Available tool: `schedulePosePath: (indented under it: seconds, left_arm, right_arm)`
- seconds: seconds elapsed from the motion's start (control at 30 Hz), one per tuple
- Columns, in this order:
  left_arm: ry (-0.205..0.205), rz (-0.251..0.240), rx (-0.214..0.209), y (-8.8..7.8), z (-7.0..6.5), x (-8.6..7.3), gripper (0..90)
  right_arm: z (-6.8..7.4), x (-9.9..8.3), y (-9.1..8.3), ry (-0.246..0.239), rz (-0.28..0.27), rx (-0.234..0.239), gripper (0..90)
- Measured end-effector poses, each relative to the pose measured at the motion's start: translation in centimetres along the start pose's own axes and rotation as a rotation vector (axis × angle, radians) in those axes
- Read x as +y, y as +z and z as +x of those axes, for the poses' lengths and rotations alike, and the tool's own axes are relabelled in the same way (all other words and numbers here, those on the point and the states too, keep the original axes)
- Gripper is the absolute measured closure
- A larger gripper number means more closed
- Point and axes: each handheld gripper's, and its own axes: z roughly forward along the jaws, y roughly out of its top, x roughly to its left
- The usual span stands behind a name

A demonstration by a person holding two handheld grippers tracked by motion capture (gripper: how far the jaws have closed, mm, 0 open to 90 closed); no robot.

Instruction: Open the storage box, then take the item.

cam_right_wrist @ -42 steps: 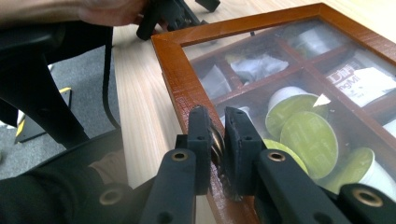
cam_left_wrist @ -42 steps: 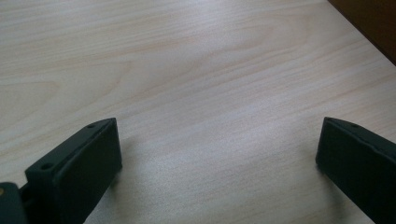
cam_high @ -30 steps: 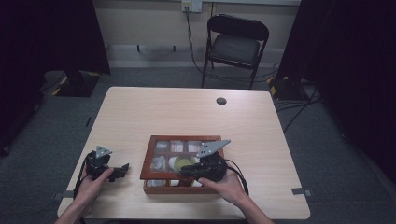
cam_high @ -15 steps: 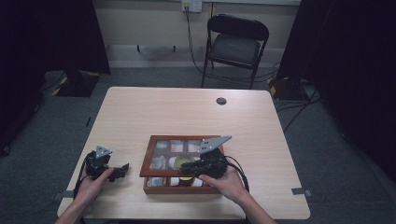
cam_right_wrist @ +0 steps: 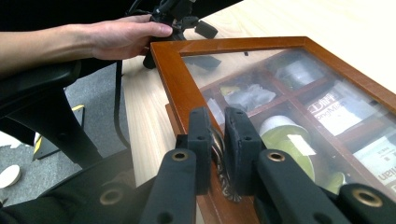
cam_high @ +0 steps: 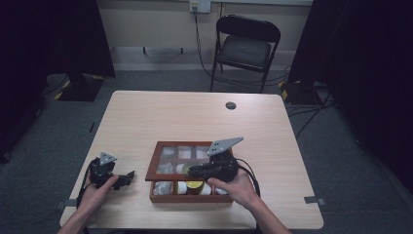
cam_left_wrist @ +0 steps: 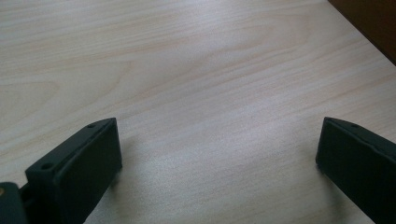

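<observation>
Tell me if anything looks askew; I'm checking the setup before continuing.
The glass-paned lid of the reddish-brown wooden compartment box sits tilted, raised at the near edge, because the right gripper pinches its small metal handle. Left gripper is open over bare table. Nothing spilled.

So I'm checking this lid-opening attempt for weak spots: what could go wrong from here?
The right gripper pinches only the small metal handle on the glass lid, so it might slip out and let the lid drop onto the wooden box. The left gripper sits open on the table, apart from the box, so nothing braces it; the box may slide or tip as the lid rises.
</observation>
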Motion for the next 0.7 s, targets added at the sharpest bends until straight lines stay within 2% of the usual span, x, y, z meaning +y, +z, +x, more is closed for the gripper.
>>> schedulePosePath:
  seconds: [0.7]
  left_arm:
    - [0.003,0.004,-0.004,0.0,0.0,0.0,0.0]
  right_arm:
    - [-0.6,1.6,-0.8,0.012,-0.019,0.005,81.8]
